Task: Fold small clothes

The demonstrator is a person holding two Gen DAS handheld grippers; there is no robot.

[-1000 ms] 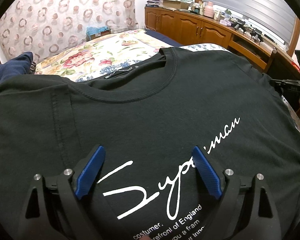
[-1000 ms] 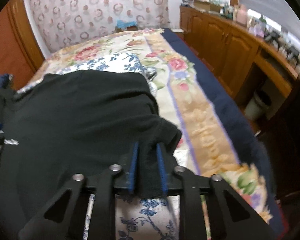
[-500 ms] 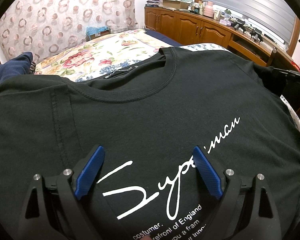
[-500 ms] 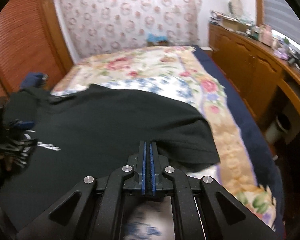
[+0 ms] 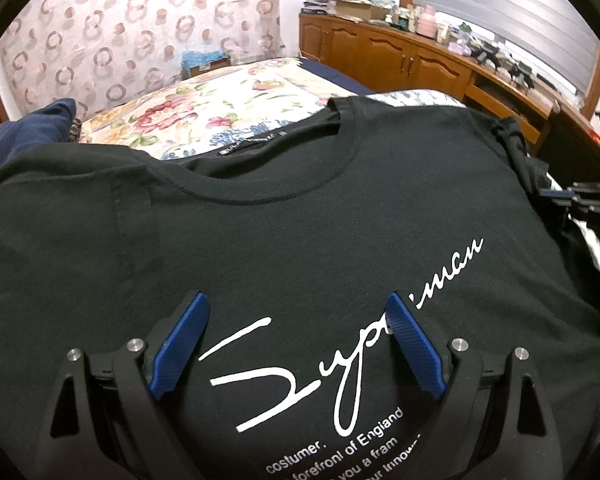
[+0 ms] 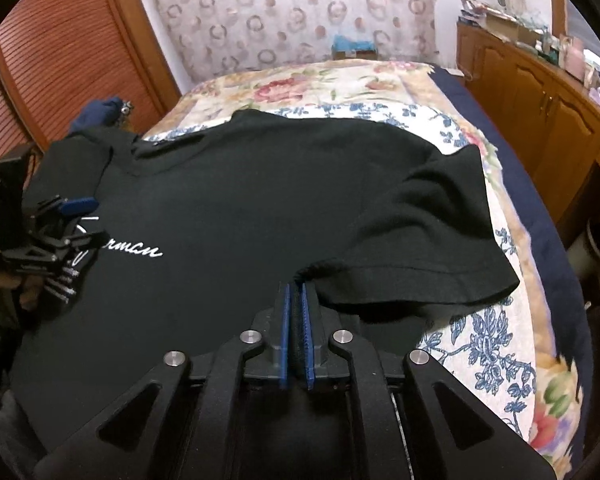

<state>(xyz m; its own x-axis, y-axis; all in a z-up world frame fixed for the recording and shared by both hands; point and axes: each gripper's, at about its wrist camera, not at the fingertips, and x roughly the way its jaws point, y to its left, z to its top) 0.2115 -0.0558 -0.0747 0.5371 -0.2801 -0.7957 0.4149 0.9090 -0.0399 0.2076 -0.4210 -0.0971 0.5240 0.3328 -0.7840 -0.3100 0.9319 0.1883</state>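
The right gripper [image 6: 295, 300] is clamped on a pinch of the black T-shirt [image 6: 260, 208] beside its sleeve [image 6: 428, 248], toward the bed's right edge; the left gripper [image 5: 298, 320] hovers spread wide over the chest print, holding nothing; the first side fold seems in hand, calling next for carrying the sleeve inward across the chest; the shirt lies face up on the floral bedspread [image 6: 496, 344]; wooden cabinets [image 6: 540, 92] line the right wall.

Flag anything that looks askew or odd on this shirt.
The right sleeve is bunched and rumpled, not flat, where the right tool pinches the black shirt. Otherwise the shirt lies smooth on the bed.
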